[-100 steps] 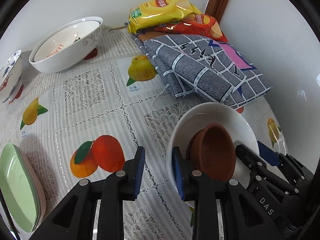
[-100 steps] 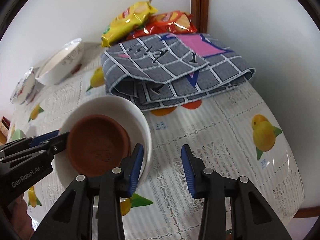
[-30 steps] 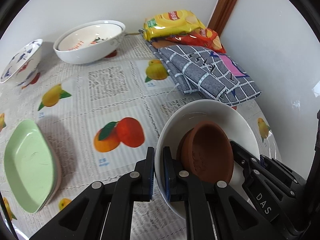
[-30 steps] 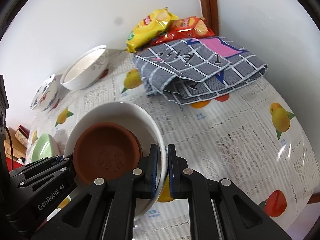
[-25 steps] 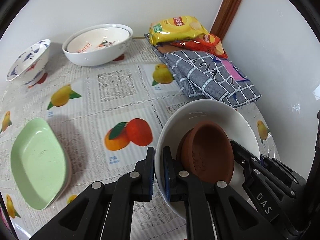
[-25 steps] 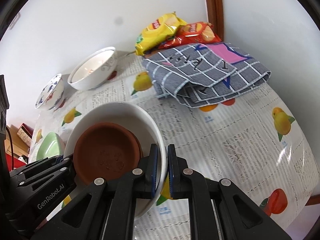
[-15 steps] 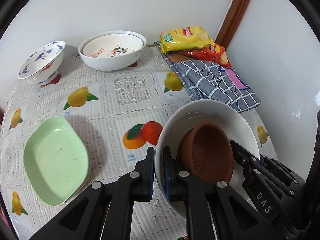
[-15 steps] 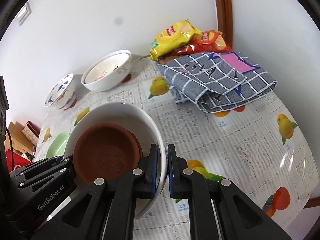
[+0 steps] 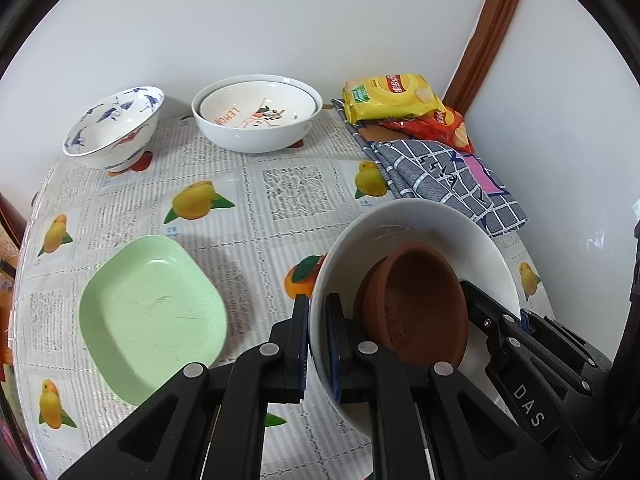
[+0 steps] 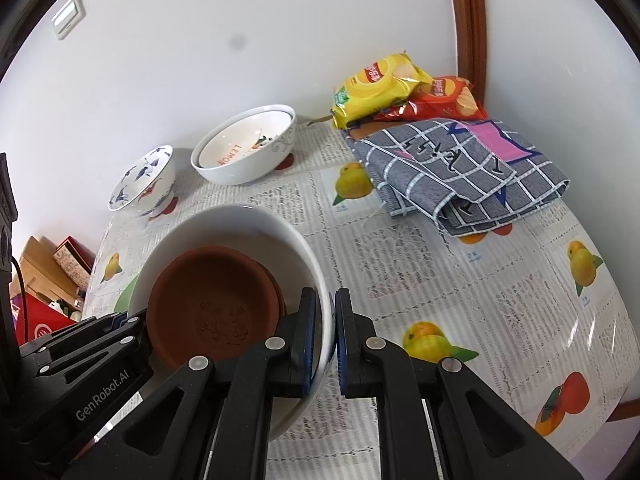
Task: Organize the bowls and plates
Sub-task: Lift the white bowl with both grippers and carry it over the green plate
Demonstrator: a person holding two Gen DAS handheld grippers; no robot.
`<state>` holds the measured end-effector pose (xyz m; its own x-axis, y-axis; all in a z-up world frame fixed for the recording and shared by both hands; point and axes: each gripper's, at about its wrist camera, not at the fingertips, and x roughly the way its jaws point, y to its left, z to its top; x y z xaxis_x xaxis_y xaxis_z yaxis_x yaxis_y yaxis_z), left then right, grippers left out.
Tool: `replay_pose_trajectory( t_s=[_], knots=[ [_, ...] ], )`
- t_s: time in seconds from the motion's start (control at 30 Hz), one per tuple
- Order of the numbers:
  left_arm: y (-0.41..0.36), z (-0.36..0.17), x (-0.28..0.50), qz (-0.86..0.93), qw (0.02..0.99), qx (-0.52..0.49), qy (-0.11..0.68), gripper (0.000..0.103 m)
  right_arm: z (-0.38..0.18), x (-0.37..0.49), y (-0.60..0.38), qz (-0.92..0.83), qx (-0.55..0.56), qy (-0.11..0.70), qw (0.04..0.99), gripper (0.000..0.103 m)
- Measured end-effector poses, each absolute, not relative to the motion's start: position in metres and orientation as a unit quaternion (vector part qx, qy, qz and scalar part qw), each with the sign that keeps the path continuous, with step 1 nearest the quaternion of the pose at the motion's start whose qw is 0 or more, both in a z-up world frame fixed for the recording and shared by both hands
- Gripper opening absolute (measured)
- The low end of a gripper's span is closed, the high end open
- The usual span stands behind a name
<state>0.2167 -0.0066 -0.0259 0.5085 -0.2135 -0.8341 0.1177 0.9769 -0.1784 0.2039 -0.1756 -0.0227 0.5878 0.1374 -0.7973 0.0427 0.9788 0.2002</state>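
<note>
Both grippers are sharing one load: the left gripper (image 9: pixel 317 340) is clenching the near-left rim of the wide white ceramic bowl (image 9: pixel 420 220), and the right gripper (image 10: pixel 325 340) is pinching the opposite rim. A shallow terracotta-brown clay dish (image 9: pixel 420 304) is leaning loose inside. The bowl is hanging above the fruit-print tablecloth (image 9: pixel 296 192), right of the pale green oval plate (image 9: pixel 148 312). Judging by this, both hands should be travelling level and together, or the dish may slide.
</note>
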Motion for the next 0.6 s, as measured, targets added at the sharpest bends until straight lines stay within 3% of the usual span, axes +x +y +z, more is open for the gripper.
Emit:
replay_pose_trajectory(
  t_s=[0.6],
  knots=[
    [0.053, -0.024, 0.211, -0.063, 0.871, -0.069, 0.481, 0.009, -0.021, 0.209, -0.116, 0.059, 0.084, 0.453, 0.885, 0.009]
  ],
)
